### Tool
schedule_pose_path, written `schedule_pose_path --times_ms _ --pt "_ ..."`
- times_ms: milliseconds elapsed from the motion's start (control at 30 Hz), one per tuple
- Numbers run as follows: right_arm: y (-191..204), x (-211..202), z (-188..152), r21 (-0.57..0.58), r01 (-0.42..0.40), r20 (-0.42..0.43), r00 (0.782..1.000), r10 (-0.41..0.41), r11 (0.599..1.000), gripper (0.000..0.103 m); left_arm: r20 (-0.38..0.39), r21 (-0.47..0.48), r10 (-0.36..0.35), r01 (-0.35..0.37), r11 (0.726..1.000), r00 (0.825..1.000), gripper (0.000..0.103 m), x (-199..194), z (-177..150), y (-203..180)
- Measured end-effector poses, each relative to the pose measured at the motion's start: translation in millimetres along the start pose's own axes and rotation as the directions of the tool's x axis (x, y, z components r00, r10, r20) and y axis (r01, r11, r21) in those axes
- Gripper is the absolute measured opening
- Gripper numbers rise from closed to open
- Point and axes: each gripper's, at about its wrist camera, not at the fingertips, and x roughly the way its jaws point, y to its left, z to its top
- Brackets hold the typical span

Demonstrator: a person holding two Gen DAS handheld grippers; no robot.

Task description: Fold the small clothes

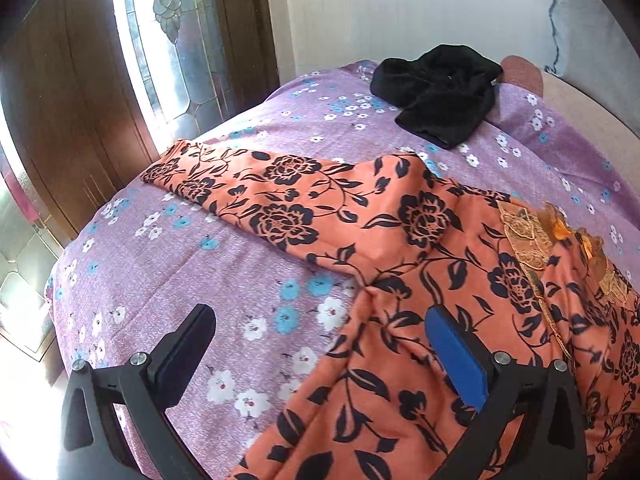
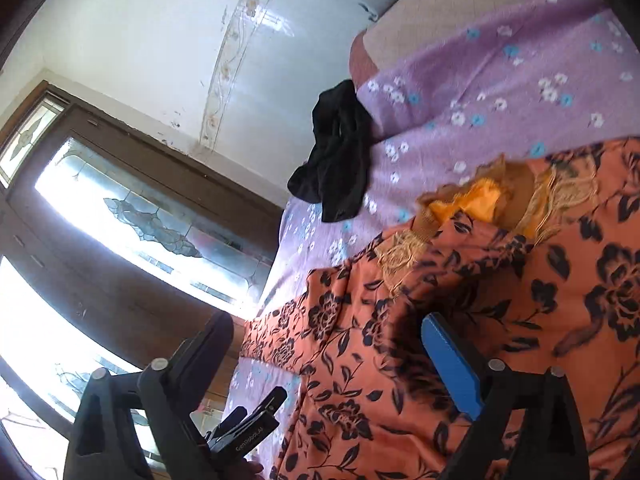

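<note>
In the left wrist view, the left gripper (image 1: pixel 320 360) hangs over a bed (image 1: pixel 224 264) with a purple flowered sheet. Its jaws stand wide open and hold nothing. The orange top (image 1: pixel 400 240), the one with black flowers, lies spread on the bed. One sleeve stretches out to the far left, and the body of the top fills the near right. The blue pad (image 1: pixel 456 360) sits over the cloth, but I cannot tell if it touches it. The lacy collar (image 1: pixel 528 236) is at the right. A black garment (image 1: pixel 436 88) lies crumpled at the far end of the bed, well apart from the orange top. In the right wrist view, the picture is tipped on its side. The right gripper (image 2: pixel 328 364) is wide open too, with nothing between its jaws. The orange top lies under it and off to the right, with the collar and a yellow lining (image 2: pixel 476 200) showing. The tip of the other gripper pokes in at the bottom left. A window (image 2: pixel 140 216) glows bright behind. What could go wrong: both tools are empty, so a quick grab could pinch the sheet along with the top. The cloth looks thin and slippery, so a fold could slide open. A pull on the lace could snag it.
</note>
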Motion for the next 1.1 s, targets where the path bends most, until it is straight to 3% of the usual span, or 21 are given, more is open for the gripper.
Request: schedule_pose_path --times_ms 133,233,367,400,467,500,567,633,700,833,900,967,1033,1100 --pt "7 -9 -14 -0.029 -0.028 -0.001 1.000 0.028 0.999 0.097 0.013 -0.027 -0.025 0.026 0.999 1.000 0.103 -2 2 12" --pt "-2 -33 -6 -0.013 0.004 0.035 0.999 -0.004 1.000 0.097 0.022 -0.017 -0.128 0.128 0.992 0.992 0.103 -11 1 0" --pt "-16 -79 -4 0.045 0.146 0.123 0.981 -0.151 0.988 0.094 0.087 0.162 -0.275 0.259 0.952 0.957 0.103 -42 -12 -54" --pt "-22 -91 -5 0.071 0.170 0.137 0.974 -0.178 0.983 0.090 0.100 0.223 -0.306 0.279 0.934 0.947 0.103 -50 -18 -72" --pt "-39 -115 -6 0.134 0.202 0.162 0.961 -0.223 0.970 0.068 0.102 0.310 -0.363 0.317 0.896 0.926 0.103 -64 -27 -105" --pt "-49 -127 -6 0.171 0.222 0.176 0.952 -0.252 0.960 0.062 0.100 0.335 -0.386 0.334 0.881 0.917 0.103 -68 -30 -121" --pt "-70 -148 -6 0.243 0.249 0.209 0.930 -0.301 0.938 0.042 0.113 0.374 -0.365 0.301 0.877 0.924 0.103 -69 -34 -153" --pt "-93 -162 -1 0.320 0.274 0.205 0.915 -0.348 0.907 0.041 0.114 0.407 -0.303 0.234 0.883 0.946 0.103 -59 -38 -181" --pt "-109 -167 3 0.363 0.277 0.184 0.915 -0.360 0.890 0.040 0.082 0.402 -0.234 0.182 0.897 0.969 0.103 -42 -41 -194" --pt "-114 -160 15 0.337 0.343 0.157 0.898 -0.412 0.877 0.039 0.001 0.344 -0.131 0.123 0.931 0.991 0.099 -7 -38 -189" --pt "-122 -147 20 0.337 0.347 0.127 0.904 -0.408 0.875 0.039 -0.036 0.309 -0.121 0.126 0.943 0.992 0.090 4 -36 -178" --pt "-140 -125 21 0.355 0.384 0.015 0.909 -0.415 0.853 0.039 -0.086 0.281 -0.129 0.148 0.948 0.988 0.080 16 -33 -169" --pt "-160 -101 13 0.368 0.460 -0.118 0.885 -0.451 0.808 0.030 -0.140 0.234 -0.158 0.187 0.954 0.978 0.079 25 -29 -159" --pt "-159 -97 14 0.348 0.464 -0.105 0.883 -0.458 0.814 0.029 -0.187 0.173 -0.200 0.233 0.957 0.962 0.079 30 -25 -151"
